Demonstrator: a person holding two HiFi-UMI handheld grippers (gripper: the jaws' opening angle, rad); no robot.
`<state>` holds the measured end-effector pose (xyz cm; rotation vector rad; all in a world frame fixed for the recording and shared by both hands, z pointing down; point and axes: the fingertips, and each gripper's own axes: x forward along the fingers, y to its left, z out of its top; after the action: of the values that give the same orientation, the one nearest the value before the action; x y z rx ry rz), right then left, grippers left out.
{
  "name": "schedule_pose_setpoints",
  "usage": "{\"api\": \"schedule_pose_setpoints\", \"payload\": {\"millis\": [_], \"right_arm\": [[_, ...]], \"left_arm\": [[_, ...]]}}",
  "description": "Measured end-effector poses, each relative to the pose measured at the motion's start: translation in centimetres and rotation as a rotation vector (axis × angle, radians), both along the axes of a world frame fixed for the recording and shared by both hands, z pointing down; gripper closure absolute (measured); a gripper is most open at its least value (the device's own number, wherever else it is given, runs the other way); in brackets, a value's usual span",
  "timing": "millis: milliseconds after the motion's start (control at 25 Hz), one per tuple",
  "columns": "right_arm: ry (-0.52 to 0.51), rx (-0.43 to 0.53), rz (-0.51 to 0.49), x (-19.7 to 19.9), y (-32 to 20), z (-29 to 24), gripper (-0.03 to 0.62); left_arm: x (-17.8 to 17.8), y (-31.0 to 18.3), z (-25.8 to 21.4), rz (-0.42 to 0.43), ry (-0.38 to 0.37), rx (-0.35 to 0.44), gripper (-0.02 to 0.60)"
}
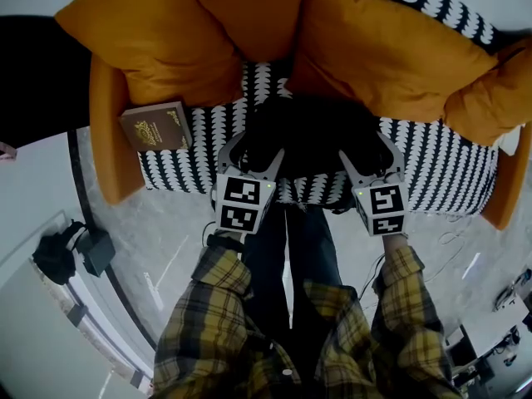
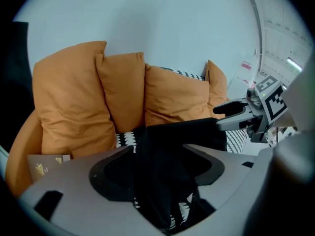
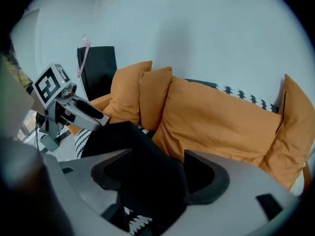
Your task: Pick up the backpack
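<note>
A black backpack (image 1: 312, 127) lies on the sofa's black-and-white patterned seat (image 1: 440, 169), in front of the orange cushions. My left gripper (image 1: 259, 146) stands open at the backpack's left side. In the left gripper view, black backpack fabric (image 2: 170, 146) runs between the spread jaws of my left gripper (image 2: 160, 163); I cannot tell whether the pads touch it. My right gripper (image 1: 366, 146) stands open at the backpack's right side. In the right gripper view, the backpack (image 3: 140, 154) fills the gap of my right gripper (image 3: 157, 173). Most of the backpack's shape is hidden in shadow.
Several orange cushions (image 1: 374, 40) lean against the sofa back. A brown book (image 1: 155, 126) lies on the seat's left end by the orange armrest (image 1: 108, 140). A black device with cables (image 1: 71, 252) sits on the floor at left. My legs stand close to the sofa's front.
</note>
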<state>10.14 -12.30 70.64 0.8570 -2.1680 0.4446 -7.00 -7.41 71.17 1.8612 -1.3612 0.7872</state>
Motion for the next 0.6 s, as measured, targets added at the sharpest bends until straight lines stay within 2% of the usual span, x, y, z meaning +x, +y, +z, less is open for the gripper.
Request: {"api": "schedule_pose_setpoints", "payload": {"millis": [280,600], "right_arm": [[0.050,-0.057,0.023,1.9,-0.5,3.0,0.258],[0.073,-0.117,0.054,2.5,-0.5,6.1,0.250]], "left_arm": [[-0.4,1.2,3.9,0.016,0.024,-0.093,0.247],[-0.4,1.7,7.0,0.022,0.065,-0.147,0.239]]}}
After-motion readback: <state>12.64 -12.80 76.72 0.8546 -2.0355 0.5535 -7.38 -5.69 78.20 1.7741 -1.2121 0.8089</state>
